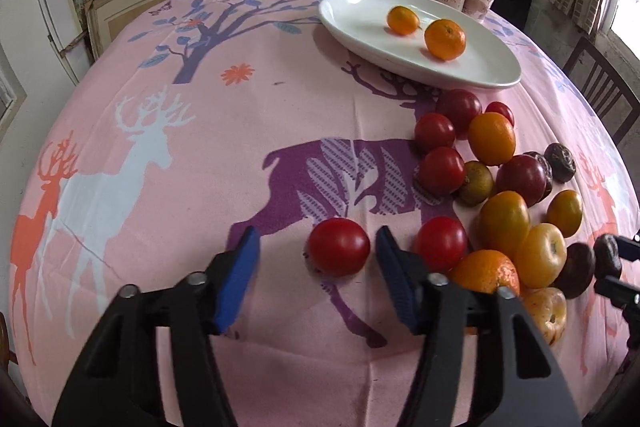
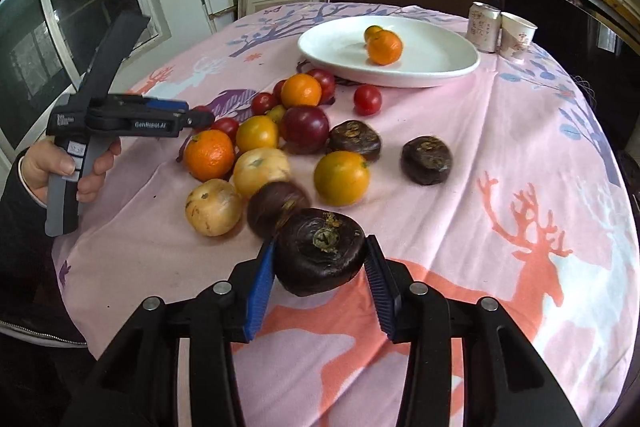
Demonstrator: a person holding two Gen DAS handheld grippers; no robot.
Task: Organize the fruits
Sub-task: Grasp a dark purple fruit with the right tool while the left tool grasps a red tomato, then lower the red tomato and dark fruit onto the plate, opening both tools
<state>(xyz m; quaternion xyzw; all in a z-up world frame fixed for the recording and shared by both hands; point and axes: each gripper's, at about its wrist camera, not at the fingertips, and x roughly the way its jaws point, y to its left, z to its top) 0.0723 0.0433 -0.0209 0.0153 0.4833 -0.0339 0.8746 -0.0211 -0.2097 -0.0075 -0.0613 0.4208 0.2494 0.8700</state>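
Left fingers: my left gripper (image 1: 318, 241) stands wide open, low over the surface (image 1: 200, 187), its blue pads on either side of a red tomato (image 1: 339, 247) with clear gaps on both sides; nothing is held.
Red tomato: it sits alone on the pink deer-print cloth, just left of the main fruit pile (image 1: 500, 195).
Fruit pile: tomatoes, oranges, pale yellow fruits and dark brown ones lie crowded together on the cloth, nearer than the plate, right of my left fingers.
Plate: the white oval plate (image 2: 440, 67) lies at the far side and carries two oranges (image 2: 384, 47), close together.
Right fingers: my right gripper (image 2: 320, 259) is closed on a dark brown fruit (image 2: 320, 253), both blue pads pressed against its sides, near the front edge of the surface.
Far right: a drink can (image 2: 483, 27) and a paper cup (image 2: 516, 35) stand side by side behind the plate.
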